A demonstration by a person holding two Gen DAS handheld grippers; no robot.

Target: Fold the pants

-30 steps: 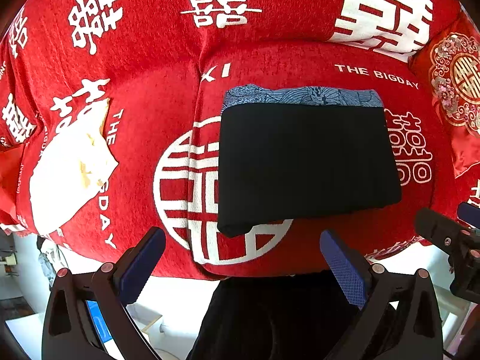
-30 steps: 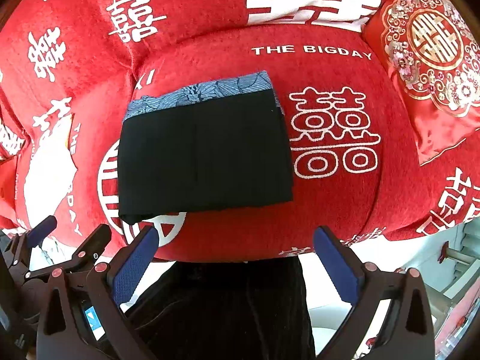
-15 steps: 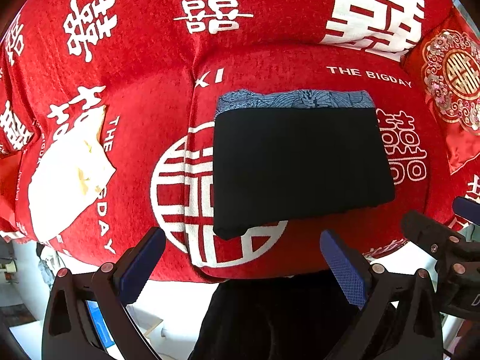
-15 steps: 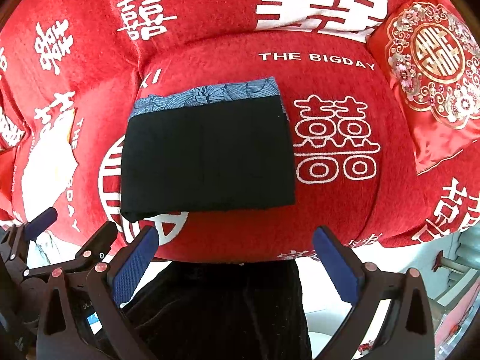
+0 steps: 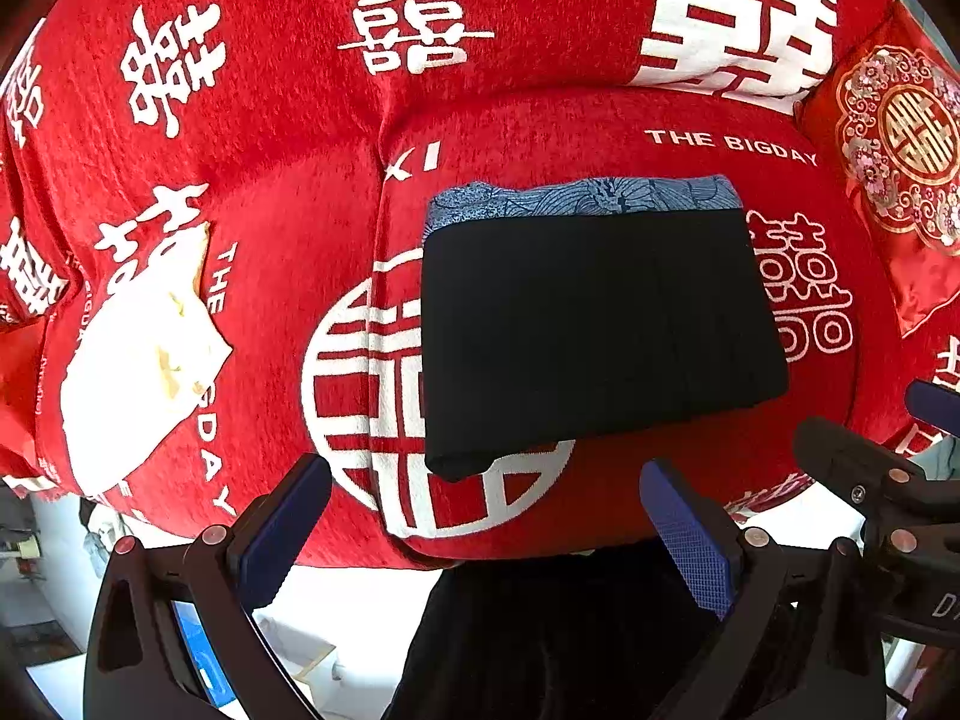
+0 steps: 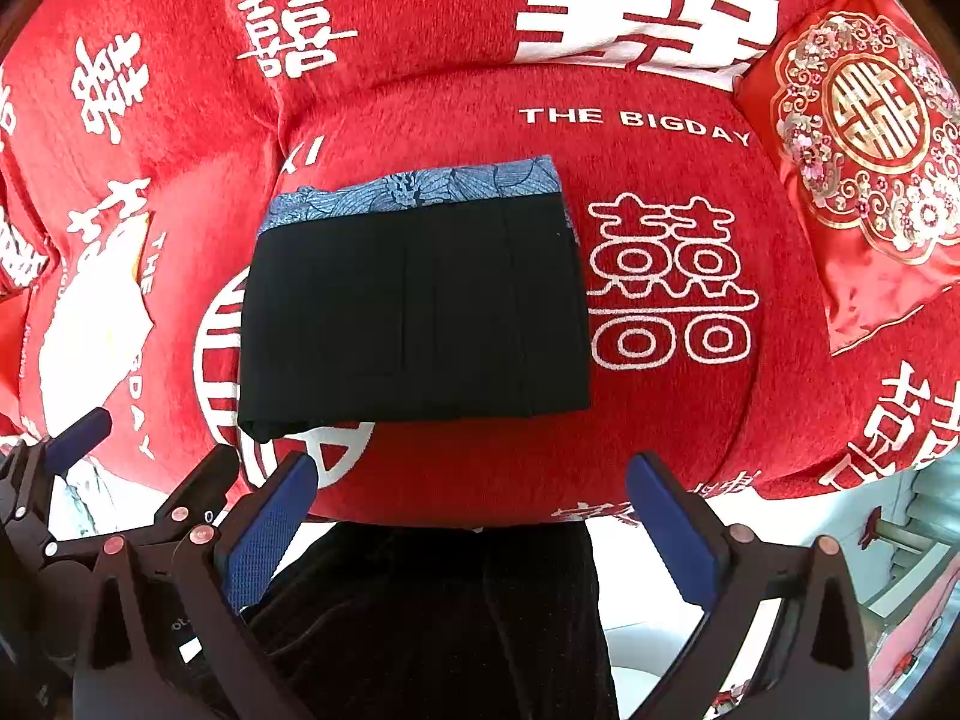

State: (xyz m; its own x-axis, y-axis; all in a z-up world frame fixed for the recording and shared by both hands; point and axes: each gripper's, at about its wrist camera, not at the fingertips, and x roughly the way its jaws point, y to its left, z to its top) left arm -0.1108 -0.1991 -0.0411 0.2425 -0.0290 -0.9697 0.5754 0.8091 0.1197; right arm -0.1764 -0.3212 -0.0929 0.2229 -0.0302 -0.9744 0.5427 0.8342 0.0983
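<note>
You hold two claws. Your left claw [image 5: 486, 516] is spread wide and holds nothing. Your right claw [image 6: 471, 510] is spread wide too, and empty. Past both claws lies one pair of black pants [image 6: 414, 309], folded flat on the red sofa [image 6: 660, 408], touching neither claw. One shiny red pillow [image 6: 864, 168] sits to the right of the pants.

A: Folded black cloth pants [image 5: 600, 330] — matt, smooth weave; blue patterned lining strip [image 5: 582, 195] at far edge, also matt?

B: Yep. Red plush sofa cover w/ white print [image 5: 288, 240]: fuzzy, rough nap. Red satin cushion w/ gold embroidery [image 6: 864, 180]: glossy. Blue gripper pads [image 6: 264, 540]: textured rubber-ish, matt black plastic frames.
</note>
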